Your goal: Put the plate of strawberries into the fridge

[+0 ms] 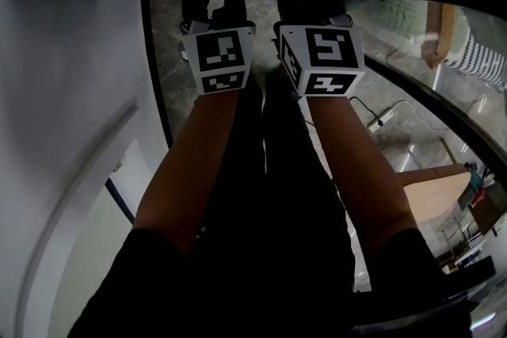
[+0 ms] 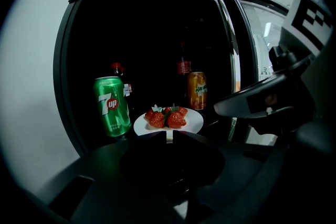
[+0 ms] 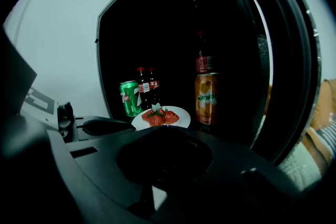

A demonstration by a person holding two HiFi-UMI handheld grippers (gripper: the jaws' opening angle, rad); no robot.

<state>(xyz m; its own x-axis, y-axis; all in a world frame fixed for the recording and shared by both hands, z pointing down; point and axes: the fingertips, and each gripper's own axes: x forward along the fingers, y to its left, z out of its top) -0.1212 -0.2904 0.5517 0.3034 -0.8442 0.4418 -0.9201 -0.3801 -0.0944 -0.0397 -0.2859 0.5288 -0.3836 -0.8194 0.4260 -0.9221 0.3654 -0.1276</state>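
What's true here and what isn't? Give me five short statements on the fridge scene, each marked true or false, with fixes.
1. The plate holding strawberries sits inside the fridge. True.
2. The green can stands beside the plate. True.
3. The orange can lies on its side. False: it stands upright.
4. The fridge door is closed. False: it stands open.
5. The right gripper clamps the plate. False: its jaws are together, empty, short of the plate.

1. Left gripper (image 1: 209, 8): jaws drawn in to a thin slit, nothing between them.
2. Right gripper (image 1: 313, 8): jaws together, nothing held.
3. Grippers side by side, near each other, both pointing forward.
4. Left forearm (image 1: 190, 170) and right forearm (image 1: 356, 170): bare, extended, roughly parallel.
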